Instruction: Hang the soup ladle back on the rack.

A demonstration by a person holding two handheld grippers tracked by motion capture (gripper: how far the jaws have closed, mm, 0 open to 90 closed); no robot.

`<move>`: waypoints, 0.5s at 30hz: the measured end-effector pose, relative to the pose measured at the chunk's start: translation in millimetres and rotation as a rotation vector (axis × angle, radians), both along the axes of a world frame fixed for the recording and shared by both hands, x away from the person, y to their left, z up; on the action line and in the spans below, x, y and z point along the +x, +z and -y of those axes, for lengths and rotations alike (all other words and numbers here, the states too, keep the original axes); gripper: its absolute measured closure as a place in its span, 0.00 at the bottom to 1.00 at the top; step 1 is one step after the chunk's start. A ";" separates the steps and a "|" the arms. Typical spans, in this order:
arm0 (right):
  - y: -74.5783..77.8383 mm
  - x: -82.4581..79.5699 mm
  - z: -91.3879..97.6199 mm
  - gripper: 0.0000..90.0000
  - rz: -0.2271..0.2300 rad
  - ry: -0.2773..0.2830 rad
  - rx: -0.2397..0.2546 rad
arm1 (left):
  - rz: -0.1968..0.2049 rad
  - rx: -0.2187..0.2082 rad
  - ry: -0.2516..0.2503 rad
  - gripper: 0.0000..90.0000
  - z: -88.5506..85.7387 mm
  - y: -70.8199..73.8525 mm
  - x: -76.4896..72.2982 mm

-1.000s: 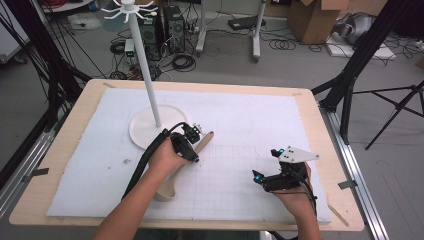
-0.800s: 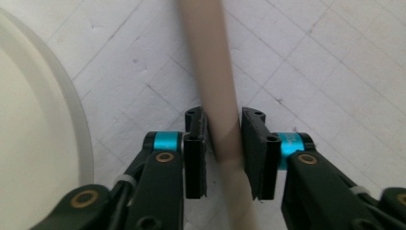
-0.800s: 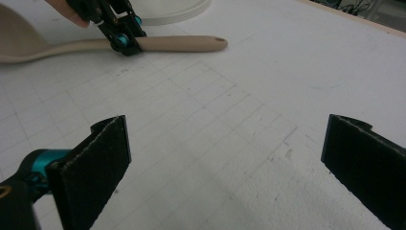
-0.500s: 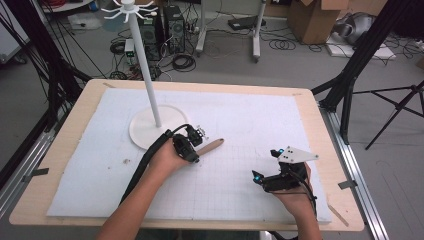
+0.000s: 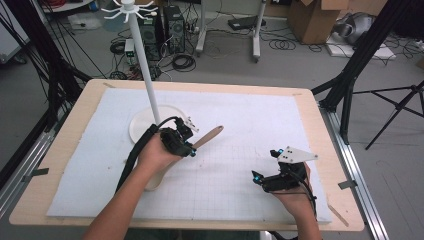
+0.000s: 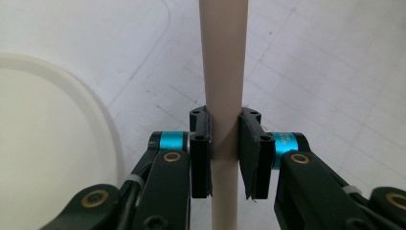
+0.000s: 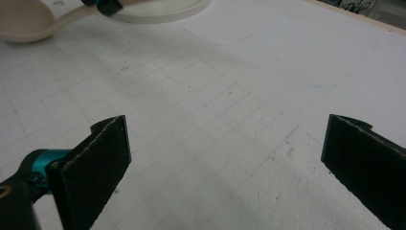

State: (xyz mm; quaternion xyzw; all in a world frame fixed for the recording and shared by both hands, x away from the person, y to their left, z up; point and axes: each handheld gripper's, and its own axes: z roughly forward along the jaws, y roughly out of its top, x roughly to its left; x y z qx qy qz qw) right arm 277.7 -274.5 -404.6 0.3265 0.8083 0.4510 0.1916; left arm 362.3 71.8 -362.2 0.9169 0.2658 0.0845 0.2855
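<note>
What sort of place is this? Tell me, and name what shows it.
Probably a lab or workshop set up for recording. A wooden table stands among black tripod legs, with cables and a computer tower on the floor and a cardboard box behind.

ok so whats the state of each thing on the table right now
left hand-held gripper: shut on the spoon handle
beige spoon: handle end raised off the mat, bowl hidden under the forearm
right hand-held gripper: open, nothing between the jaws
white stand: upright on its round base, hooks bare
</note>
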 end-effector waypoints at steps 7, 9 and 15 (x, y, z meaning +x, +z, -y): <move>-0.7 0.4 -0.7 0.02 0.000 0.002 -0.003 | 0.058 -0.079 -0.017 0.84 -21.1 30.4 -9.7; -0.8 0.4 -0.6 0.02 -0.002 0.001 -0.002 | 0.074 -0.099 -0.017 0.84 -26.5 37.1 -11.9; -1.5 0.7 -1.0 0.02 -0.007 0.002 -0.004 | 0.106 -0.139 -0.027 0.84 -38.7 54.6 -17.4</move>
